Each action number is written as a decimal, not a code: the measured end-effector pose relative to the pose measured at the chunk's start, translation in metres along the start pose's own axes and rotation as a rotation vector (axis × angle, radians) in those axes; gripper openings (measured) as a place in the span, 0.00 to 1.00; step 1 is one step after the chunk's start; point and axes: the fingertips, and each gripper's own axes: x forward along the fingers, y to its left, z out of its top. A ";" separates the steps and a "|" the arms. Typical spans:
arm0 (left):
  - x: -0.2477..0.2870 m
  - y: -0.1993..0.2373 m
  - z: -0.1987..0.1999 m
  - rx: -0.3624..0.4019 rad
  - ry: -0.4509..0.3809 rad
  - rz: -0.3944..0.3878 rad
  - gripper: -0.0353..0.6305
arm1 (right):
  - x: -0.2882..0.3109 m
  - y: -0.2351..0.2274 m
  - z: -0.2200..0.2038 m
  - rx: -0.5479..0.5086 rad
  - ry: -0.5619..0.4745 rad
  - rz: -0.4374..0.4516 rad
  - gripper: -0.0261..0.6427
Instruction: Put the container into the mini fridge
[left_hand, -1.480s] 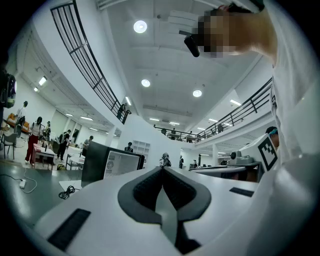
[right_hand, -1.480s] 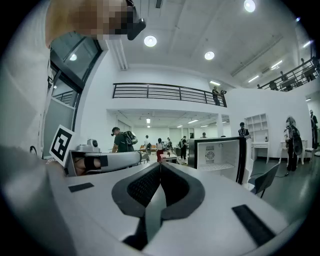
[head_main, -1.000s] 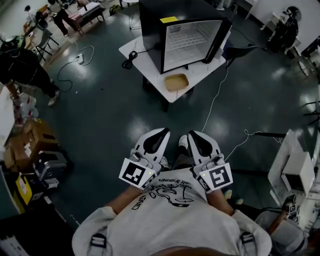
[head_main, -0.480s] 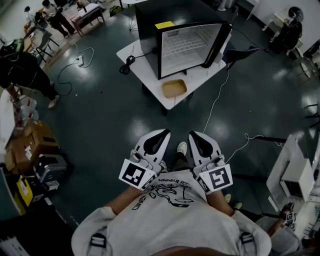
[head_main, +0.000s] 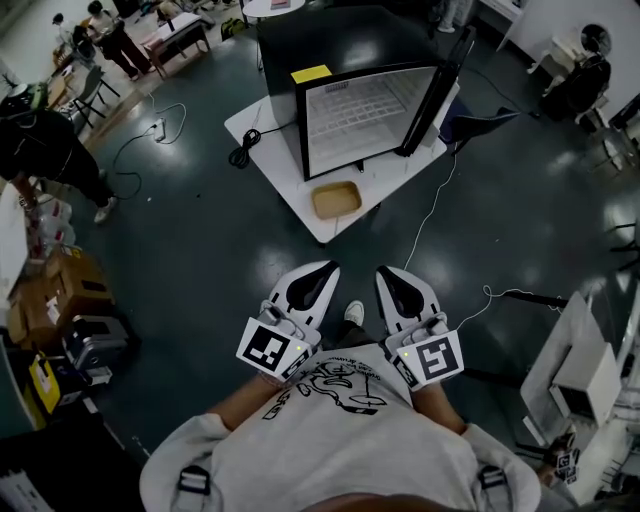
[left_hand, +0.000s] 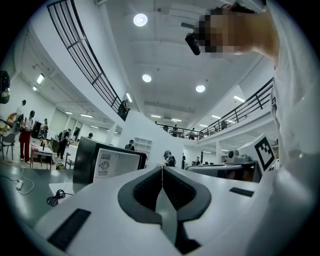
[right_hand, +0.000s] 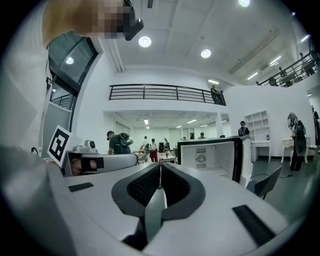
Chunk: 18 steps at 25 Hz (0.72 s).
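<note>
Head view: left gripper (head_main: 318, 271) and right gripper (head_main: 391, 273), closed and empty, are facing the container (head_main: 336, 199) ahead, likely light and stiff, best pinched at its rim.

Ceiling lamps (left_hand: 140, 20): round, bright, high above the left gripper (left_hand: 162, 169); hall evenly white. Head view: dim, bluish; floor (head_main: 200, 250) ahead of the jaws shows soft glare patches. Gripper views: fisheye bending, black corners.

The white surface (head_main: 388, 180) carries a black mini fridge (head_main: 340, 90) with its door open, a shallow tan container (head_main: 336, 200) just before it, and a coiled cable (head_main: 243, 152) at its left corner.
</note>
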 end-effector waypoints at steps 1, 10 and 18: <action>0.008 0.001 0.000 0.001 -0.001 0.002 0.08 | 0.002 -0.008 0.001 0.000 0.000 0.003 0.08; 0.076 -0.005 -0.002 0.002 0.001 0.015 0.08 | 0.003 -0.075 0.008 -0.003 0.002 0.016 0.08; 0.125 -0.019 -0.015 -0.004 0.016 0.026 0.08 | -0.005 -0.127 0.003 0.002 0.012 0.024 0.08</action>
